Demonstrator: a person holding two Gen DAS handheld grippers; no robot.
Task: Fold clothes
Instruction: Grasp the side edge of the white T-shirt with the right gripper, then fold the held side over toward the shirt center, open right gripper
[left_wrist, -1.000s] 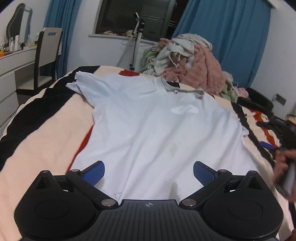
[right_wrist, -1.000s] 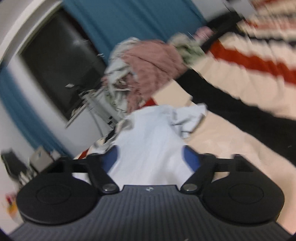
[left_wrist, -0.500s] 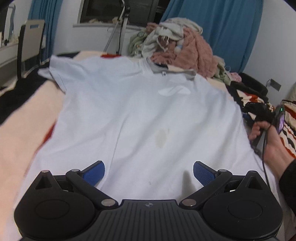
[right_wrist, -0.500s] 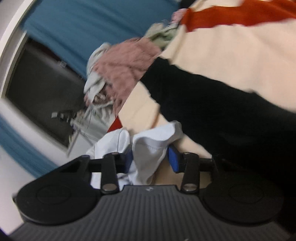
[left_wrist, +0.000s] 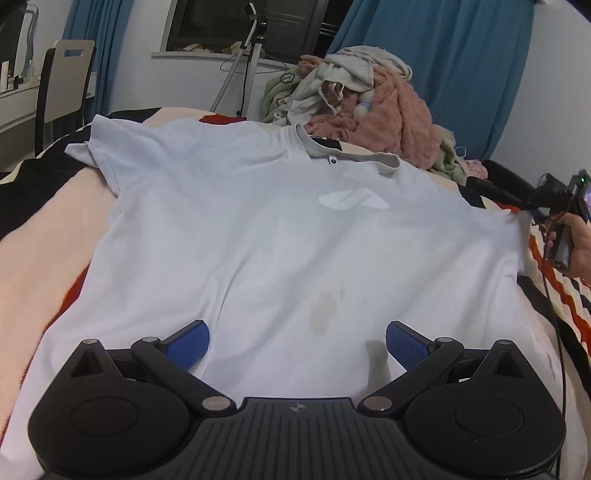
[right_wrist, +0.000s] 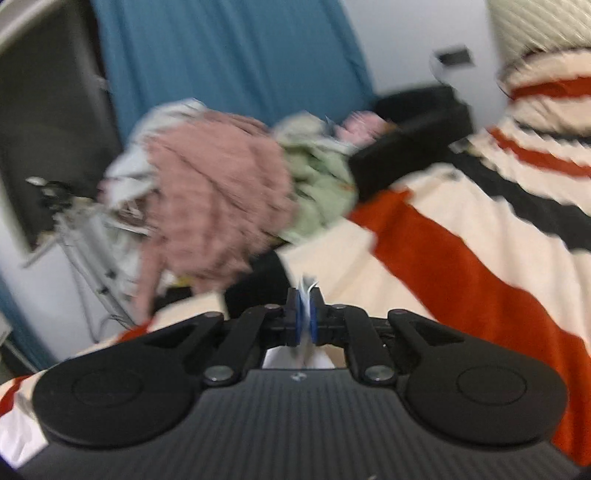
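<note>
Left wrist view: left gripper (left_wrist: 297, 341) hangs low over the hem end of a pale blue T-shirt (left_wrist: 280, 236), blue pads (left_wrist: 188, 343) spread wide apart, nothing between them, shirt cloth under and beyond them. T-shirt lies flat, front up, on a striped blanket (left_wrist: 44, 258) in cream, red and black that covers the bed. Grey collar (left_wrist: 351, 157) at the far end, white logo (left_wrist: 351, 199) on the chest, a yellowish stain (left_wrist: 325, 306) lower down near the gripper. Left sleeve spread out at far left. Right sleeve edge is pulled out toward the right rim, where the right gripper (left_wrist: 532, 212) meets it; a hand (left_wrist: 576, 243) holds that tool's handle, cable hanging from it. Contact point there is small and blurred. Behind the shirt, a heap of clothes (left_wrist: 369, 107) with pink fleece, grey and pale green pieces. Blue curtains (left_wrist: 461, 66), a dark window (left_wrist: 240, 22), a tripod stand (left_wrist: 251, 62), a chair (left_wrist: 62, 85) at far left.

Right wrist view: heavily motion-blurred. Right gripper (right_wrist: 303, 317) has its blue pads (right_wrist: 292, 314) nearly together, pinching a thin fold of the pale T-shirt (right_wrist: 304, 295) that sticks up between them; more of the cloth shows below the linkage. Its jaws have just eased slightly wider after clamping, cloth still between the pads. Beyond: striped blanket (right_wrist: 461, 266), the heap of clothes (right_wrist: 221, 192), blue curtains (right_wrist: 229, 55), a black object (right_wrist: 413, 136) at the bed's far edge, too blurred to tell what.
</note>
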